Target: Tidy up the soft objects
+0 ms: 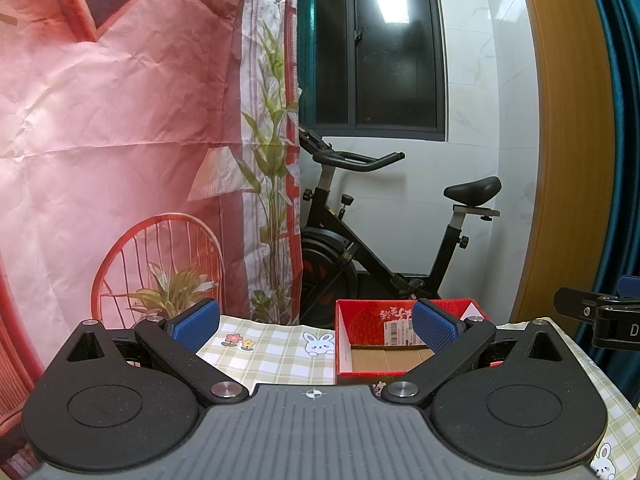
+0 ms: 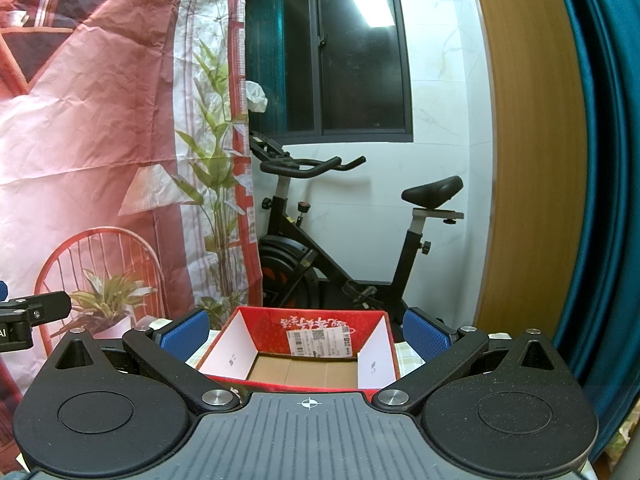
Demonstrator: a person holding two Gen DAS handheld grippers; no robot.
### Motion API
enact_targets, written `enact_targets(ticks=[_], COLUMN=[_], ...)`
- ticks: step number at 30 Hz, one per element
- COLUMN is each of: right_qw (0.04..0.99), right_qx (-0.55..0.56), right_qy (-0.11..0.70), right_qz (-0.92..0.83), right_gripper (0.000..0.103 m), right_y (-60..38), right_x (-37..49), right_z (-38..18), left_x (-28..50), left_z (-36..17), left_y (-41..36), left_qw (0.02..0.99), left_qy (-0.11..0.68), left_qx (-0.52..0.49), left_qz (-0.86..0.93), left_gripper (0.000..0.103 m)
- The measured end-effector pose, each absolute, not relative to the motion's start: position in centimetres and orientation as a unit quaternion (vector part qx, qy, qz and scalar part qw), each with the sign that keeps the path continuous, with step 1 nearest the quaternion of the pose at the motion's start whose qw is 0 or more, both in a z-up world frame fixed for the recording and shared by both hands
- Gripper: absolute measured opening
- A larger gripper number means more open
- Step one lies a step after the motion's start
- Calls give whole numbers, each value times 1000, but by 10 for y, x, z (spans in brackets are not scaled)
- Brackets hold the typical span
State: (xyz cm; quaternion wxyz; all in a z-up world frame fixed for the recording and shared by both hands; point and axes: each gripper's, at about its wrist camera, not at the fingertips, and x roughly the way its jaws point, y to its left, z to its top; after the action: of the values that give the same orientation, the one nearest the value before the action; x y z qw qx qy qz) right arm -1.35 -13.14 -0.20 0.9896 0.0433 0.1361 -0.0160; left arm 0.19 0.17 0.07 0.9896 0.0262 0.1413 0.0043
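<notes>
Currently held both grippers level above the desk (image 1: 276, 360), facing a red box (image 2: 316, 332). Left gripper (image 1: 314, 326): fingers (image 1: 194, 326) spread wide, nothing between them. Right gripper (image 2: 306, 334): fingers (image 2: 426, 338) likewise wide apart, empty, straddling the box in its own view. Box stood open on the checked cloth (image 1: 256, 344), bare cardboard floor visible, no contents seen. Sat right of centre in the left view, dead ahead in the right view.

Could not find any soft objects in either view; probably below or behind the cameras, so position not recorded. Box taken as the likely destination, judged from the task alone.

Handling notes, as judgement only: soft items expected to be light, compressible and floppy, not fragile. Best pinched at the bulk or a thick fold, not at a thin edge, to keep them from slipping out or dangling over the box wall. Wide opening suited to a bulky grasp. Box itself light cardboard, likely to slide on the cloth if nudged.

Noted behind the desk: exercise bike (image 1: 384, 240), printed backdrop (image 1: 120, 140), dark window (image 2: 340, 48).
</notes>
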Motion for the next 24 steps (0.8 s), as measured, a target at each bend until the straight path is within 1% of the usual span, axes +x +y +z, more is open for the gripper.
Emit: enact_targets(ticks=[8,17,24], right_qw=[990,994,990], right_qx=[39,45,41], right_qy=[131,99,138], right_qz=[-19,-9,0], right_gripper=[103,103,103], right_y=[-132,-138,-142], right_x=[-14,-13,6], right_z=[-5,-32,-76], left_x=[5,12,33], left_z=[-5,-23,-59], left_y=[1,1,-5], left_qw=[989,989,983], left_qy=[148,145,173], left_qx=[26,32,65], left_qz=[8,21,17], left_gripper=[103,103,103])
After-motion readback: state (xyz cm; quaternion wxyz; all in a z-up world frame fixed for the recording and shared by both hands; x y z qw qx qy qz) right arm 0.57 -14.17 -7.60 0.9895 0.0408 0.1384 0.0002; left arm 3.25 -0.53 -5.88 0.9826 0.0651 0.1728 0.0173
